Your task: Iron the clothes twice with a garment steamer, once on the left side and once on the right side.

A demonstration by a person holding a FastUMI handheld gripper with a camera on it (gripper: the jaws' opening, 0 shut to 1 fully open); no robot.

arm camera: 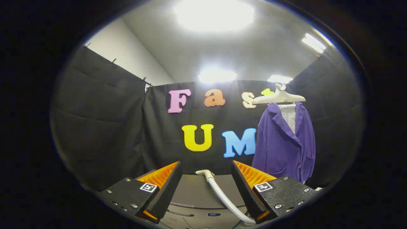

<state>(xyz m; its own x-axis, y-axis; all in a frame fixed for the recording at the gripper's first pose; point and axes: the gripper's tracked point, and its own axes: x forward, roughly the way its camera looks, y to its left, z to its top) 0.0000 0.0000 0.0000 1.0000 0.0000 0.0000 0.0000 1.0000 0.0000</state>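
A purple jacket (286, 143) over a white shirt hangs on a white hanger (279, 97) against the black cloth wall, beyond my fingers and off to the right. My gripper (206, 170) stands open, with nothing pressed between its fingers. A pale steamer hose (222, 195) with a bent end piece rises in the gap between the fingers, closer to the right one. It lies over a grey unit (194, 194) just below and ahead of the fingers. The steamer's head is hidden.
Black cloth walls close the booth on the left, back and right. Bright ceiling lights shine overhead. The grey unit's top (190, 184) spreads below the fingers.
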